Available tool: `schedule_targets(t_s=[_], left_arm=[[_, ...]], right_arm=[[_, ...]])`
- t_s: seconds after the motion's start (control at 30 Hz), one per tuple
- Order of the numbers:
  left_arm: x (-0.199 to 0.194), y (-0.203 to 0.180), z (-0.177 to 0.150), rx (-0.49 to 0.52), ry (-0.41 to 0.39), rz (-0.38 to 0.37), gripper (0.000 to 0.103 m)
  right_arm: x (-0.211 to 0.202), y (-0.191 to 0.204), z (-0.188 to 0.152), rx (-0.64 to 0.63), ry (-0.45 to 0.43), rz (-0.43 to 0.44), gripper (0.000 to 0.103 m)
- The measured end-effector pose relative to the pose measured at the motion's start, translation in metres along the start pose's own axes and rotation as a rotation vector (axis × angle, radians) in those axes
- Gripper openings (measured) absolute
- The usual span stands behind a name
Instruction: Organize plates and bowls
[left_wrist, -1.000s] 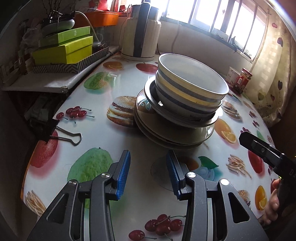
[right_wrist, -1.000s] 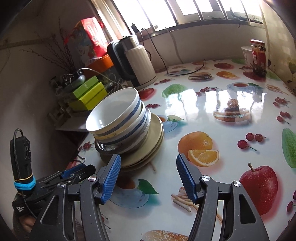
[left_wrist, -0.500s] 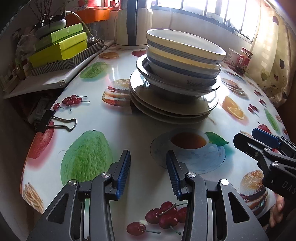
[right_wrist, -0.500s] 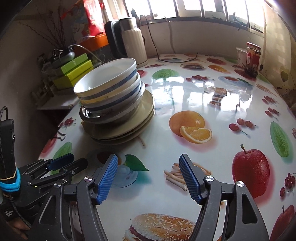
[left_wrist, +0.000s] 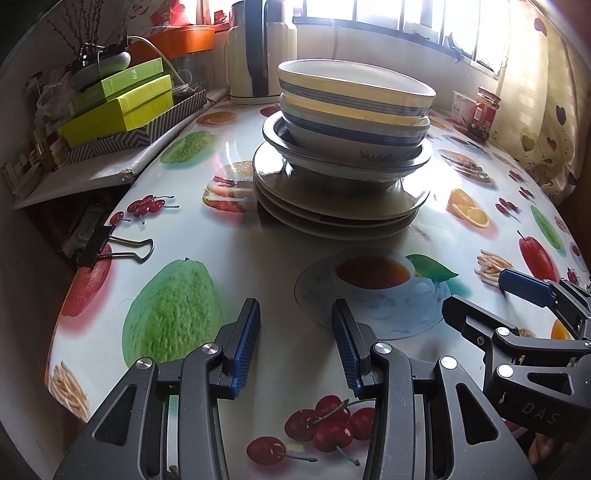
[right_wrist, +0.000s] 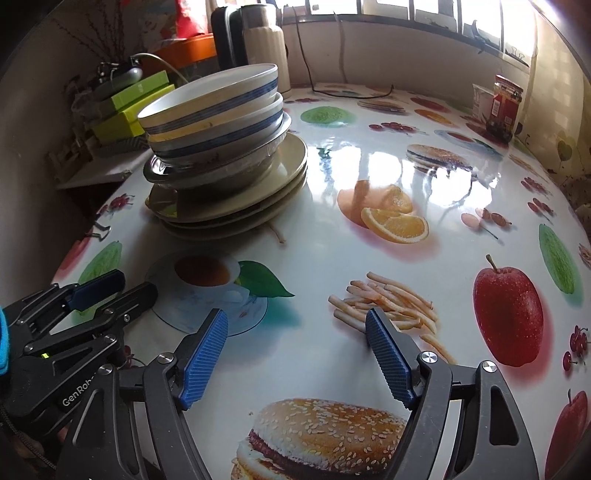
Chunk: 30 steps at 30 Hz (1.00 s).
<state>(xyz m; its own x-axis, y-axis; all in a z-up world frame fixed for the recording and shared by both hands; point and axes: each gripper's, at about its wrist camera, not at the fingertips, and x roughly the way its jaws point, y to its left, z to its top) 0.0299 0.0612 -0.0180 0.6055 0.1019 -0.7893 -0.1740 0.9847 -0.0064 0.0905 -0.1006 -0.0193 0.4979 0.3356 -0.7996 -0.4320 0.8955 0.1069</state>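
With our left gripper (left_wrist: 295, 341) and right gripper (right_wrist: 295, 354) both agape and empty, we judge the glazed top bowl (left_wrist: 354, 94) heavy, slippery and breakable, best pinched at its rim.

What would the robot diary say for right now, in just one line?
left hand-held gripper open, empty | right hand-held gripper open, empty | bowls stacked on plates | both short of stack
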Motion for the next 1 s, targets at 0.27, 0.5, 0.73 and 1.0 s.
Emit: schedule_targets(t_s=[0.27,0.5,0.73,1.0], left_arm=[[0.0016,-0.0036,0.0007,0.001,0.001,-0.002,0.051],[0.0015,-0.0043,0.0004,-0.003,0.0,0.001,0.053],[0.0015,-0.0041,0.0,-0.004,0.0,0.003,0.053],[0.0016,-0.004,-0.0001,-0.004,0.0,0.002,0.053]], right_arm=[[0.0002,-0.002,-0.0008,0.007,0.0,-0.036,0.082],[0.0002,-0.0033,-0.0018,0.012,0.002,-0.06,0.084],[-0.0001,-0.0043,-0.0023,0.018,0.002,-0.063,0.086],[-0.0005,-0.0052,-0.003,0.017,0.0,-0.068,0.087]])
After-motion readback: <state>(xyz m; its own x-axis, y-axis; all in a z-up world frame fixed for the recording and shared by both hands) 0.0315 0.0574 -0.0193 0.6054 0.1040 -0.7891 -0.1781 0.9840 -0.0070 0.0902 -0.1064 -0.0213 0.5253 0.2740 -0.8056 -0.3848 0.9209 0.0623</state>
